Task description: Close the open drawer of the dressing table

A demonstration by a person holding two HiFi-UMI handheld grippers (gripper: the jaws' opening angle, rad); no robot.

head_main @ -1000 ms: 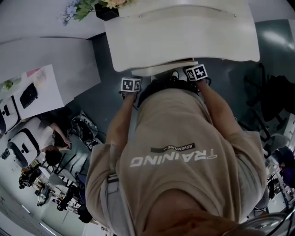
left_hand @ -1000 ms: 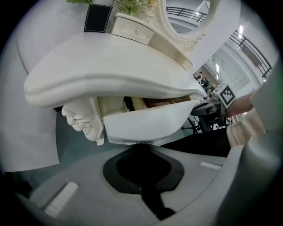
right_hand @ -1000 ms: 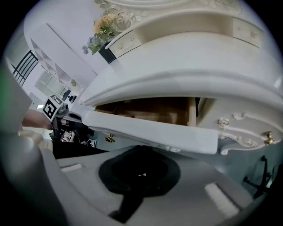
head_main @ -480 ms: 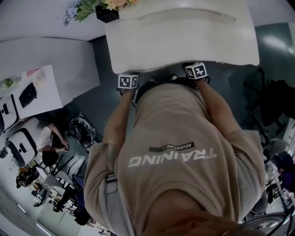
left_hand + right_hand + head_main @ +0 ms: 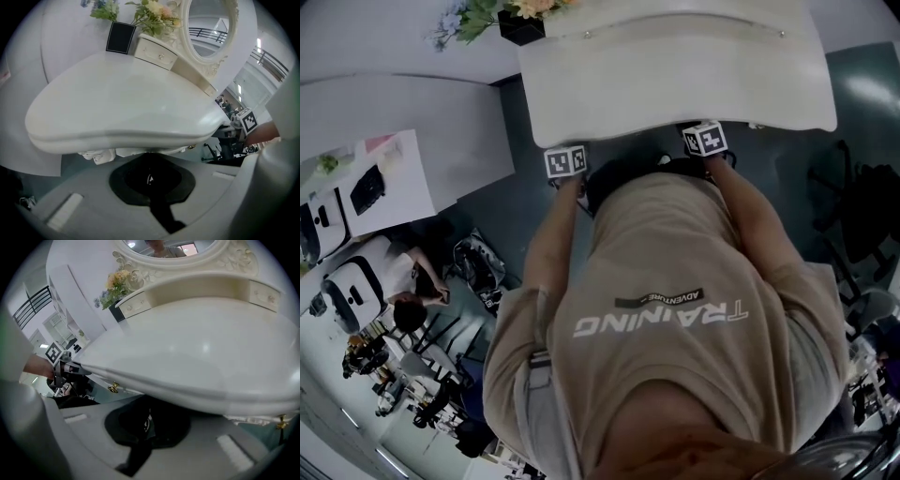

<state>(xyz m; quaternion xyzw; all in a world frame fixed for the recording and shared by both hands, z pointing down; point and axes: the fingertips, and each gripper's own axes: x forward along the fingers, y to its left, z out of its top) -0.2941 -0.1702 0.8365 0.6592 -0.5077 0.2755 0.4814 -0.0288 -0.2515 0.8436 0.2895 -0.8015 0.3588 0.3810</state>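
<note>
The white dressing table (image 5: 675, 84) fills the top of the head view, and its rounded top overhangs the front. Under that edge, my left gripper (image 5: 565, 161) and right gripper (image 5: 705, 139) stand side by side against the table's front. In the left gripper view my left gripper (image 5: 150, 154) is shut with nothing in it, its tips right below the tabletop (image 5: 122, 108), by the carved white drawer front (image 5: 96, 156). My right gripper (image 5: 154, 401) is shut too, tucked under the overhang next to a gold knob (image 5: 113, 388). The drawer no longer juts out.
A flower bunch in a black vase (image 5: 520, 19) stands at the table's back left, beside an oval mirror (image 5: 213, 28) and small top drawers (image 5: 157, 51). A white desk (image 5: 384, 131) lies at the left. A dark chair (image 5: 862, 206) is at the right.
The drawer front that stuck out below the tabletop a second ago has slid in out of sight. Both grippers moved forward with it, up to the table's edge.
</note>
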